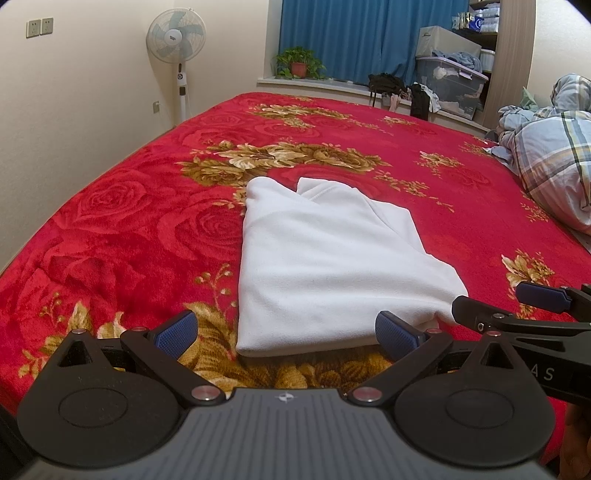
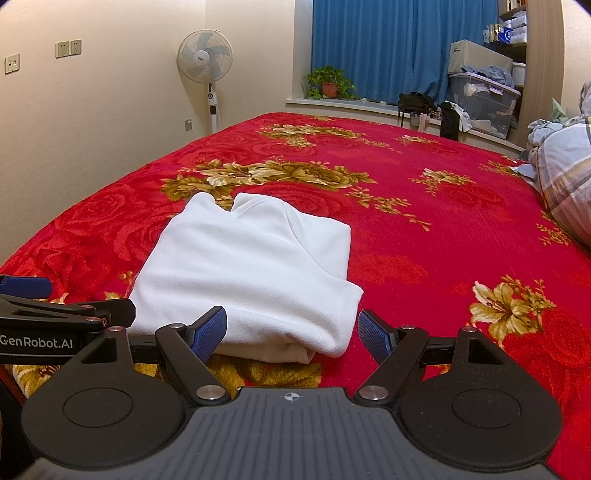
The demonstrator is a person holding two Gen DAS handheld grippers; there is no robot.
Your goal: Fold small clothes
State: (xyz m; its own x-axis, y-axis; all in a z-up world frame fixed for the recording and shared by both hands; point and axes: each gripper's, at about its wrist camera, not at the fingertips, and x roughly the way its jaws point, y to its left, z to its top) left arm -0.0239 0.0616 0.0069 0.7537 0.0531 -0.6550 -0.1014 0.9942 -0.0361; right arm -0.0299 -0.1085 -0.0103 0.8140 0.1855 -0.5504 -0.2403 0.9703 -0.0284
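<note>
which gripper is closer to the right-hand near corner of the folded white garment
Right. The right gripper is open with that corner of the white garment between its fingers; the left gripper, also open, faces the near edge further left.

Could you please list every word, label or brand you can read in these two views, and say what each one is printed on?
"GenRobot.AI": on the side of the left gripper, seen from the right wrist view.
"A S": the tail of a print on the right gripper, rest out of frame.
Fan hub label: too small to read.
Packages on the shelf: print blurred, unreadable.
White garment: no text visible.
</note>
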